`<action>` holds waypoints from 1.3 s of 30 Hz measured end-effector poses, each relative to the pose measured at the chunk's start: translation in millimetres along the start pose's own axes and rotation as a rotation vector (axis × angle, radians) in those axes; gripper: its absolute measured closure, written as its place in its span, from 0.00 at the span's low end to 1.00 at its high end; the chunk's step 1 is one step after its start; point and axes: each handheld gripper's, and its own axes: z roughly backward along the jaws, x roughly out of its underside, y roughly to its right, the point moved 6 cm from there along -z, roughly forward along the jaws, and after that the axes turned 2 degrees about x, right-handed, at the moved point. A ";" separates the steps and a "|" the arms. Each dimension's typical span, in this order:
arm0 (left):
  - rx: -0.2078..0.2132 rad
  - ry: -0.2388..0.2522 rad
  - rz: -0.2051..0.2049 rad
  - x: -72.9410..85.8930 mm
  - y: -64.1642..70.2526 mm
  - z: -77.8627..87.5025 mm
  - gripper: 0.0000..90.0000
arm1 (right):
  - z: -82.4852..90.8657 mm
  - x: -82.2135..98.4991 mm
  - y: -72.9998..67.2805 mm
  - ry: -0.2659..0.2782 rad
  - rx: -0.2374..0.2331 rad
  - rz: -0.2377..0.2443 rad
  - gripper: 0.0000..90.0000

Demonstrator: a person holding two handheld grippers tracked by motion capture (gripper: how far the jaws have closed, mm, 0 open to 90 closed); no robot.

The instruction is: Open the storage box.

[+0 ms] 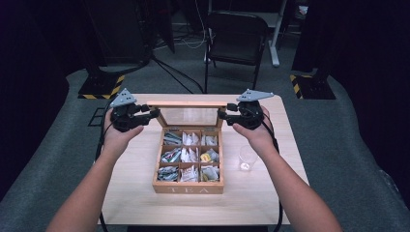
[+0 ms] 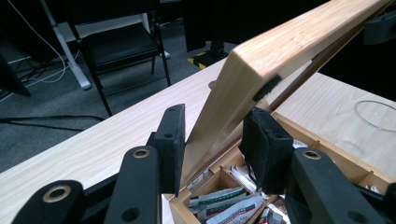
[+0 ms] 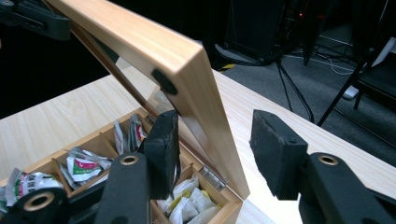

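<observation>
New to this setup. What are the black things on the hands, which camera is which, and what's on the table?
No robot here: a person holds a hand-held tool with two black jaws in each hand, the left gripper and the right gripper. The top picture comes from a fixed camera above the table. The other two come from cameras riding on each gripper, looking along its jaws.

On the table sits a wooden tea box with nine compartments of tea bags, and a clear glass to its right. The box's glass-paned lid stands raised. The left jaws straddle its left edge closely; whether they press it I cannot tell. The right jaws stand open around the right edge.
</observation>
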 end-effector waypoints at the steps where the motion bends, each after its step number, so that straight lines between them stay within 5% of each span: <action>1: 0.002 -0.004 0.002 0.1 -1.0 -1.1 0.67 | -2.6 0.8 1.3 -0.004 0.005 0.001 0.58; 11: 0.010 0.007 0.024 -1.1 -9.4 -8.0 0.68 | -17.5 7.7 9.6 -0.020 0.029 -0.008 0.59; 20: 0.001 -0.006 0.016 -2.2 -11.4 -11.2 0.68 | -24.6 6.1 9.7 -0.004 0.005 -0.021 0.68; 39: -0.019 -0.053 0.031 12.5 -20.7 -32.3 0.65 | -31.3 0.8 18.9 -0.005 -0.018 -0.070 0.69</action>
